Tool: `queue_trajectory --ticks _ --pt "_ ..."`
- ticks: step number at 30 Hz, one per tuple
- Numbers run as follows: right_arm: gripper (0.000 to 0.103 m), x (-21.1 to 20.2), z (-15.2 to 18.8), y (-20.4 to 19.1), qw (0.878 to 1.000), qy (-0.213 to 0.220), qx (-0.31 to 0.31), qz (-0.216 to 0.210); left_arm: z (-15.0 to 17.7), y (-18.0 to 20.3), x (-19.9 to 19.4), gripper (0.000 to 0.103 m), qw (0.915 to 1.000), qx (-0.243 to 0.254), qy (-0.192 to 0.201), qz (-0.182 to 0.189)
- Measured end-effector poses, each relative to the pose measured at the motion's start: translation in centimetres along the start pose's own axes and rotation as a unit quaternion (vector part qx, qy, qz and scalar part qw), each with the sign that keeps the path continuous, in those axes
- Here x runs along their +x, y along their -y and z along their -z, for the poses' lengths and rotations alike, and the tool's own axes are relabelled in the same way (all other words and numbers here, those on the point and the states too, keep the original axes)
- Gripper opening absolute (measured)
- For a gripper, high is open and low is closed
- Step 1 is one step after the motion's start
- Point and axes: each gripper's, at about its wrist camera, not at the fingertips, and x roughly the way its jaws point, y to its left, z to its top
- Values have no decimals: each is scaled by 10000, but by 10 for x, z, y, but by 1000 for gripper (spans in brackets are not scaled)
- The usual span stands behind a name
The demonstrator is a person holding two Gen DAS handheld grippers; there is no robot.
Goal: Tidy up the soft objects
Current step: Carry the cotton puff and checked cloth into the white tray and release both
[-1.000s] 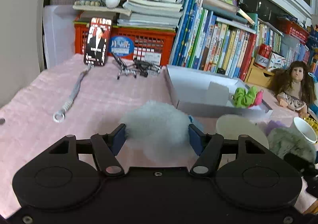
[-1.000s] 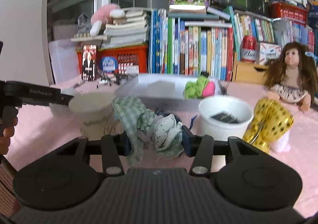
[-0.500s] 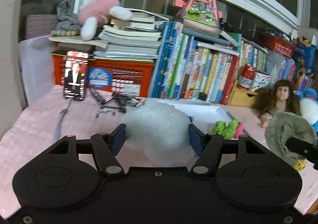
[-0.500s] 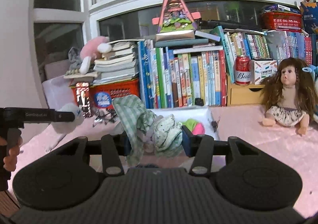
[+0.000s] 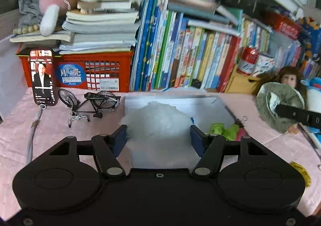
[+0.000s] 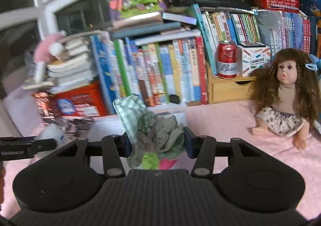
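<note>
Left tool [image 5: 158, 135] gripping white fluffy ball [image 5: 158, 119], right tool [image 6: 154, 141] clamping bunched green cloths [image 6: 148, 125]

My white fluffy ball [image 5: 158, 119] is covering much of the white box [image 5: 218, 103] floor in the left view. The bunched green cloths [image 6: 152, 127] are masking most of the box in the right view; only scraps of green and pink things [image 6: 160, 162] are peeking out beneath. The grey furry piece [image 5: 268, 109] is hiding the doll [image 5: 289, 77] below its face. Motion is smearing the book stacks [image 6: 68, 69].
</note>
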Motion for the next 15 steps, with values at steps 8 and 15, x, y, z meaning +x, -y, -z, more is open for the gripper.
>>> queue_trajectory --ticks 8,15 --pt "54 66 -7 9 9981 -514 129 307 -3 0 70 64 9977 -116 -632 -207" --pt "54 110 -6 8 9950 -801 1 593 -2 -1 106 64 9940 -202 -1037 -276"
